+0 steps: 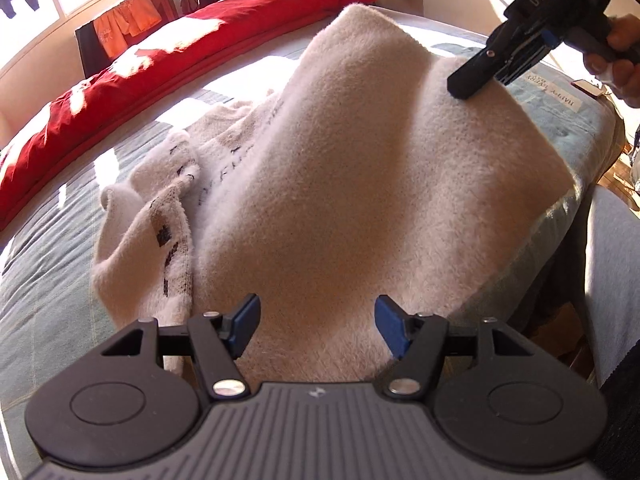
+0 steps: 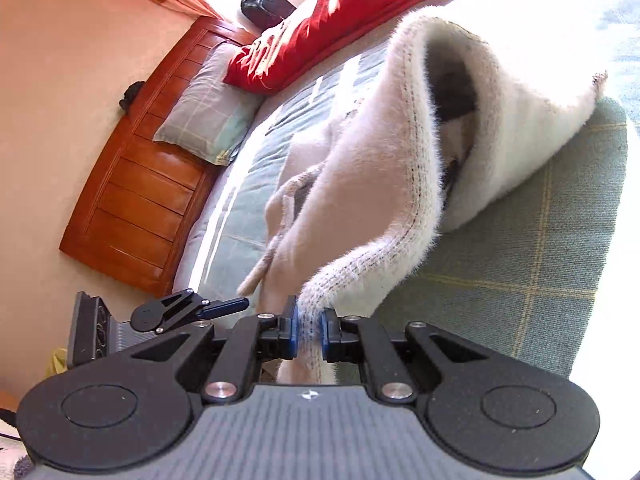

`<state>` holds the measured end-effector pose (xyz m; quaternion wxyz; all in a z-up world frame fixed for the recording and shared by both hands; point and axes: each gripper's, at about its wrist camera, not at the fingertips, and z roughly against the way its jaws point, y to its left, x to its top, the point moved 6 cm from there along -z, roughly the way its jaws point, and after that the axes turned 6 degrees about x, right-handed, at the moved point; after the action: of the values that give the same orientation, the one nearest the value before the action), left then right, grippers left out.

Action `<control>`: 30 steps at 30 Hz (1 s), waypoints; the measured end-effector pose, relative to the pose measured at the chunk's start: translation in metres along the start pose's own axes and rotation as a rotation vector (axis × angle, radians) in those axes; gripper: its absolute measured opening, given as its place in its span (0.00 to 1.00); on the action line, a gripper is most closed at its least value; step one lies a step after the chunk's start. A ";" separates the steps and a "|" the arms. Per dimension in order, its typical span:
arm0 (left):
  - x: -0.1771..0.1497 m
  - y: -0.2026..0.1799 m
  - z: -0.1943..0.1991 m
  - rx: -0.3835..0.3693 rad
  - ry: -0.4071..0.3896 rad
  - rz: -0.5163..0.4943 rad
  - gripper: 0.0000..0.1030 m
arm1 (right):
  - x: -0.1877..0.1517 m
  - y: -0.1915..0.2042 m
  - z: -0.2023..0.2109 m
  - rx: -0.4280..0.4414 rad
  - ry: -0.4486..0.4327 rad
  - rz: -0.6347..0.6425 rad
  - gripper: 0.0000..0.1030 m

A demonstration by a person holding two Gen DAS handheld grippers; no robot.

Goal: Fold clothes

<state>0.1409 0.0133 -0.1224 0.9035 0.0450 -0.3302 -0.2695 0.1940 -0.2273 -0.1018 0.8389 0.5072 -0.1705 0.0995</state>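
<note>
Blue pads of the right gripper (image 2: 309, 330) were pinched shut on the ribbed hem of a cream fuzzy sweater (image 1: 340, 168), lifting that edge off the green plaid bedsheet (image 2: 520, 280). The left gripper (image 1: 318, 330) hovered wide apart over the near fabric, holding nothing. Thick, soft and limp, the knit looked likely to sag and drape between grips, light but bulky. Its stitched hem seemed the firmest hold; the loose sleeve (image 1: 160, 216) lay bunched beside it.

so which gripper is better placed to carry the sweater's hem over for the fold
Right. The right gripper is shut on the sweater at its ribbed hem, already lifted off the bed. The left gripper hangs open, holding nothing.
</note>
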 end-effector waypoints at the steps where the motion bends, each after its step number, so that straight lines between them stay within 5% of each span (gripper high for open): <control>1: -0.001 0.000 0.002 0.003 -0.003 -0.001 0.63 | 0.003 0.008 0.007 0.001 0.001 0.009 0.12; 14: -0.013 0.023 0.011 0.081 -0.012 0.011 0.63 | 0.002 0.015 0.038 -0.214 -0.029 0.021 0.17; 20: -0.022 0.043 -0.007 0.200 0.020 0.006 0.63 | 0.003 0.015 0.026 -0.321 -0.039 0.039 0.41; 27: -0.039 0.062 -0.042 0.325 0.070 -0.021 0.63 | 0.006 0.018 0.002 -0.318 -0.036 0.042 0.48; 28: -0.040 0.066 -0.046 0.336 0.077 -0.011 0.61 | 0.006 0.017 -0.002 -0.316 -0.035 0.039 0.49; 29: -0.042 0.071 -0.051 0.349 0.083 0.001 0.47 | 0.007 0.016 -0.005 -0.314 -0.035 0.037 0.50; 30: -0.043 0.077 -0.055 0.358 0.102 0.019 0.22 | 0.007 0.015 -0.008 -0.311 -0.035 0.034 0.50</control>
<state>0.1825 0.0954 -0.1698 0.8991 0.2155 -0.3272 -0.1951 0.1971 -0.2133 -0.0896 0.9025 0.3699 -0.2067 0.0772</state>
